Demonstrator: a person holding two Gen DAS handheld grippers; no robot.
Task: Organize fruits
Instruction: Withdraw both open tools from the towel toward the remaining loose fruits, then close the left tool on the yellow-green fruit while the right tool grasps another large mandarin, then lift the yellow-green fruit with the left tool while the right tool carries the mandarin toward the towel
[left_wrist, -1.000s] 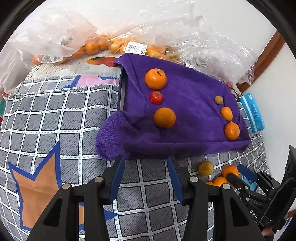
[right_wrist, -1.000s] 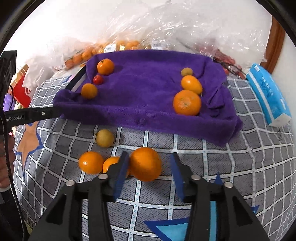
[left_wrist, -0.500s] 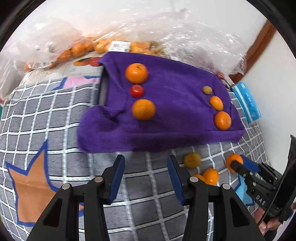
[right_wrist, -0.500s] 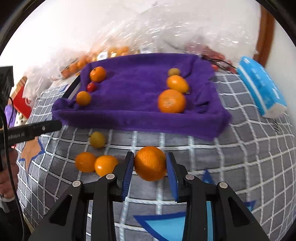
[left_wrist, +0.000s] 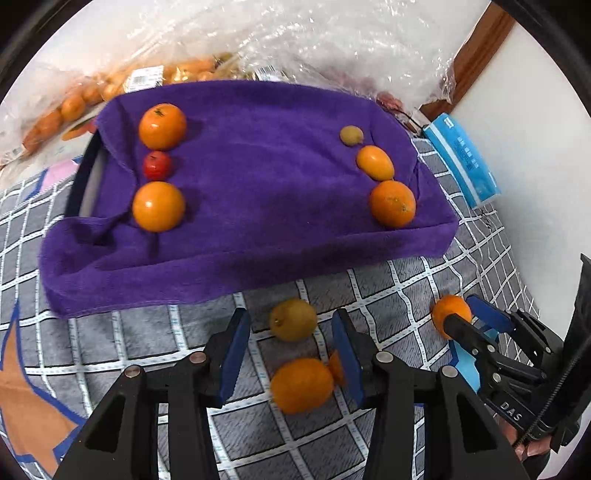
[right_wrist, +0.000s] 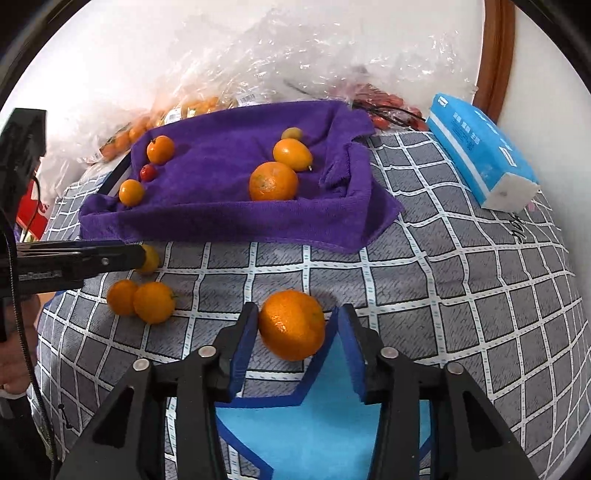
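A purple towel (left_wrist: 258, 206) holds two rows of fruit: two oranges with a red tomato (left_wrist: 157, 165) on the left, and three fruits on the right. Loose fruit lies on the checked cloth in front of the towel. My left gripper (left_wrist: 289, 317) straddles a yellow-green fruit (left_wrist: 291, 326); its jaws are closing, with gaps on both sides. An orange fruit (left_wrist: 301, 384) lies nearer, under the fingers. My right gripper (right_wrist: 297, 310) has a large orange (right_wrist: 291, 325) between its jaws, which are opening; a gap shows at the right pad.
Clear plastic bags of fruit (left_wrist: 110, 85) pile up behind the towel against the wall. A blue tissue pack (right_wrist: 480, 151) lies at the right. Two more oranges (right_wrist: 147, 301) sit on the checked cloth (right_wrist: 443, 295) left of the right gripper.
The left gripper swept right along the towel's front edge until the yellow-green fruit lay between its fingers. The right gripper pinched the large orange, carried it right, then widened.
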